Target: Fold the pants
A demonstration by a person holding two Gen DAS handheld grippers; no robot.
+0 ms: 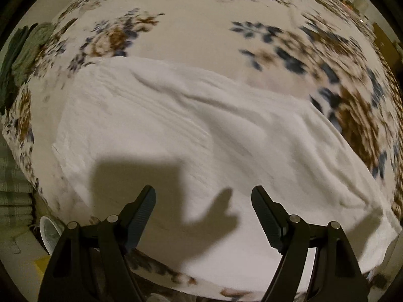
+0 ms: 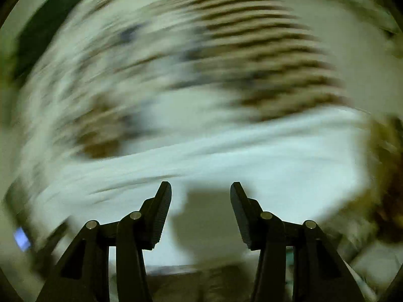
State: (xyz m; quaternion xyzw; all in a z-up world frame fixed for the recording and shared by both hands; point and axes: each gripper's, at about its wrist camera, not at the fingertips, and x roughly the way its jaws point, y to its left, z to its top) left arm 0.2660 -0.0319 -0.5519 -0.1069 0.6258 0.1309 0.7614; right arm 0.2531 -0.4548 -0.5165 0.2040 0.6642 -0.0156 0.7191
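1. A floral bedsheet, cream with brown and blue flower clusters, is covering the whole surface beyond the fingers in the left wrist view; in the right wrist view the same bedsheet is smearing into streaks from heavy blur.
2. The white pants are lying flat on the bedsheet, spreading from just ahead of the left fingertips outward to both sides and stretching further to the right of them than to the left. Soft creases are running diagonally across the cloth.
3. In the right wrist view the pants are showing as a pale band directly ahead of and beneath the fingertips; blur is hiding their edges and folds.
4. A dark shadow is falling on the pants right in front of the left fingers.
5. A pile of green clothing is sitting far out to the left of the left fingers, at the bedsheet's edge, well apart from the pants.
6. The left gripper is hanging over the near part of the pants with its fingers spread wide, holding nothing.
7. The right gripper is likewise hovering above the pants, its fingers parted and gripping nothing.
8. A white round object is peeking out beside the left finger, below the bed's edge; I cannot tell what it is.
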